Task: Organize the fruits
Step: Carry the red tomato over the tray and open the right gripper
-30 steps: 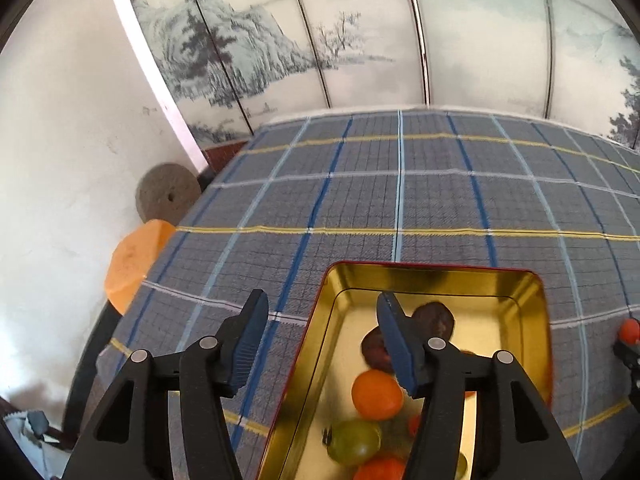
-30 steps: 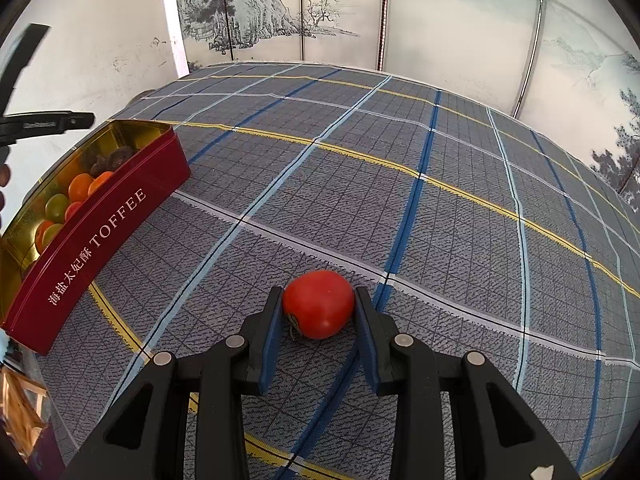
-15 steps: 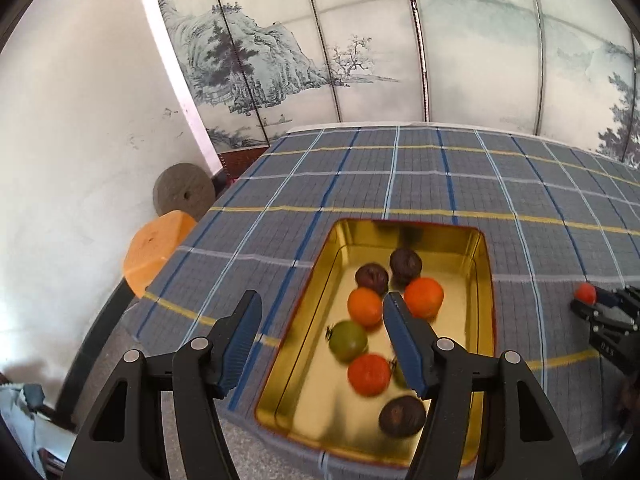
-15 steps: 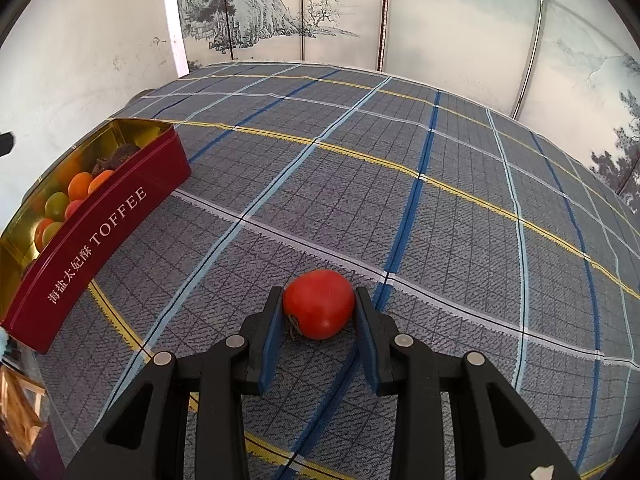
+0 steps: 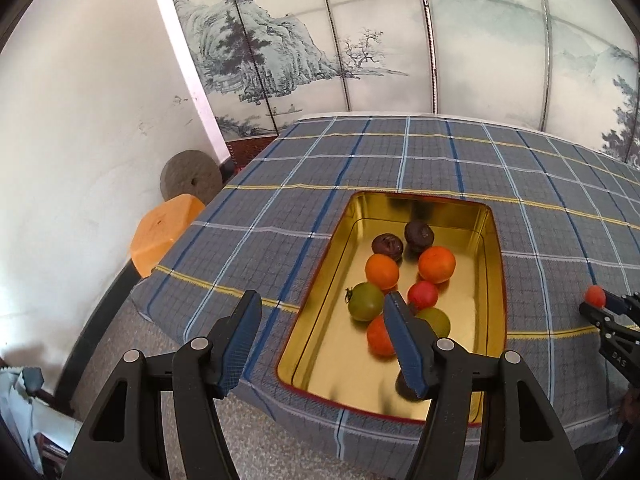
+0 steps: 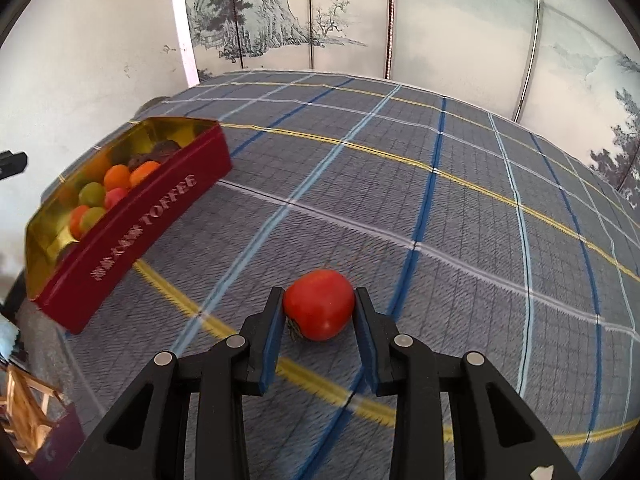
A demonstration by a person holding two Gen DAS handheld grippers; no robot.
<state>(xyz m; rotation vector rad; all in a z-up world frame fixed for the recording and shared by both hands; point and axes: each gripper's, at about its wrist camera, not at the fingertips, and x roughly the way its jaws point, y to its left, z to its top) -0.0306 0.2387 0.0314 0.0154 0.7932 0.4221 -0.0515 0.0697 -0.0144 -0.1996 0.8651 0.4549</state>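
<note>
An open toffee tin [image 5: 498,280], gold inside and red outside [image 6: 152,220], sits near the table's left front corner. It holds several fruits: oranges [image 5: 437,264], green tomatoes [image 5: 365,301], small red ones [image 5: 422,295] and dark wrinkled ones [image 5: 387,245]. My left gripper [image 5: 322,301] hangs open and empty above the tin's near left edge. My right gripper [image 6: 319,298] is shut on a red tomato [image 6: 319,305] just over the cloth, to the right of the tin. The left wrist view shows that tomato [image 5: 595,295] and the right gripper [image 5: 608,314] at its right edge.
A grey plaid tablecloth [image 5: 400,168] covers the table, whose front edge lies close below the tin. An orange stool [image 5: 166,232] and a round grey stone [image 5: 191,178] stand by the white wall on the left. A painted screen [image 5: 400,60] backs the table. A wooden chair [image 6: 24,412] sits lower left.
My left gripper has drawn back from over the tin, so the whole tin now shows, and its jaws stand a little wider. My right gripper has shifted toward the tin with the tomato.
</note>
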